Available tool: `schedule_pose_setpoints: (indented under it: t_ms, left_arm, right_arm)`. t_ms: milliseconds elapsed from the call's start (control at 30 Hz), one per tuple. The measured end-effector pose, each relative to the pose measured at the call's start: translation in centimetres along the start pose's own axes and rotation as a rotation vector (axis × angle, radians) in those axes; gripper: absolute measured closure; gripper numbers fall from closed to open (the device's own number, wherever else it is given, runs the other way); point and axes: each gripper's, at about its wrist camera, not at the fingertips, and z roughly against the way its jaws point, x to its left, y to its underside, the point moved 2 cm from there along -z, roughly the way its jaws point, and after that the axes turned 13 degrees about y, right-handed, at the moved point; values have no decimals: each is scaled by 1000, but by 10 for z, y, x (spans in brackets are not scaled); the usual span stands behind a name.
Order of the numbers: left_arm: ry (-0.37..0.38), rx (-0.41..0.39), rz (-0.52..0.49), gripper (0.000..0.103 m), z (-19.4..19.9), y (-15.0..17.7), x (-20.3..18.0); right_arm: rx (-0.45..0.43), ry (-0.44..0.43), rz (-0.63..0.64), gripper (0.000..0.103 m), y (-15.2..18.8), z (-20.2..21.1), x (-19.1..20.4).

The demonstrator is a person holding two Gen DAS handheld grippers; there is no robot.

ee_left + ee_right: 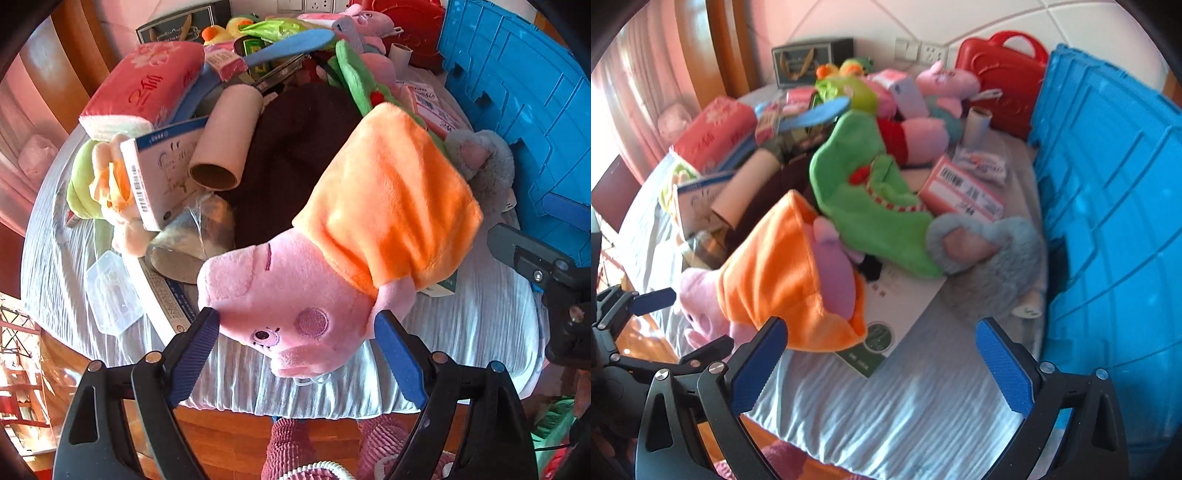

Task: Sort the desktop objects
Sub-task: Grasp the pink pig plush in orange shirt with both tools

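Note:
A pink pig plush (295,317) in an orange dress (388,199) lies on the striped tablecloth (480,325), its head at the near table edge. My left gripper (295,326) stands open with its blue pads on either side of the pig's head; I cannot tell whether they touch it. In the right wrist view the same gripper (698,319) straddles the pig plush (701,295) from the left. My right gripper (882,343) is open over bare tablecloth (886,406), just right of the orange dress (783,273), holding nothing. One of its fingers (532,258) shows at the right edge.
A blue crate (1108,184) stands along the right side. Green plush (864,199), grey plush (990,258), a white booklet (901,306), a cardboard tube (225,136), a red tissue pack (144,85), dark cloth (295,155) and a clear box (110,291) crowd the table. Wooden floor (229,443) lies below the near edge.

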Motion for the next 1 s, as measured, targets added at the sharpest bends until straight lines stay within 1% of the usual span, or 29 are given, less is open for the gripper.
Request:
schedule_pose_setpoints:
  t_ms: [100,200,267,433,633,767,867,933,1000]
  left_arm:
    - [-6,12,13,16,-9,3,4]
    - [6,16,34,14,-12,6,7]
    - [10,20,57,13,-16,8,10]
    - [9,32,125,12,-30,13,15]
    - [-44,7,134,10,-35,15,7]
    - [-57,-1,144,10,-34,16,3]
    - [-71,-3,143,6,-35,15,1]
    - [-87,-6,142,4,-36,13,0]
    - [-106,-9,138,3,-36,12,0]
  right_arm:
    - [31,-20,19,0,-1,-15,12]
    - [49,-48,40,0,-4,-26,23]
    - [53,-71,66,0,-7,-32,32]
    - [79,-87,135,0,-14,-52,46]
    - [85,-134,176,0,-18,-59,47]
    - [80,-163,203,0,-16,-55,50]
    - [89,-179,204,0,-18,-60,53]
    - [95,-203,199,0,-21,-65,55]
    - [118,-237,184,0,-23,-74,56]
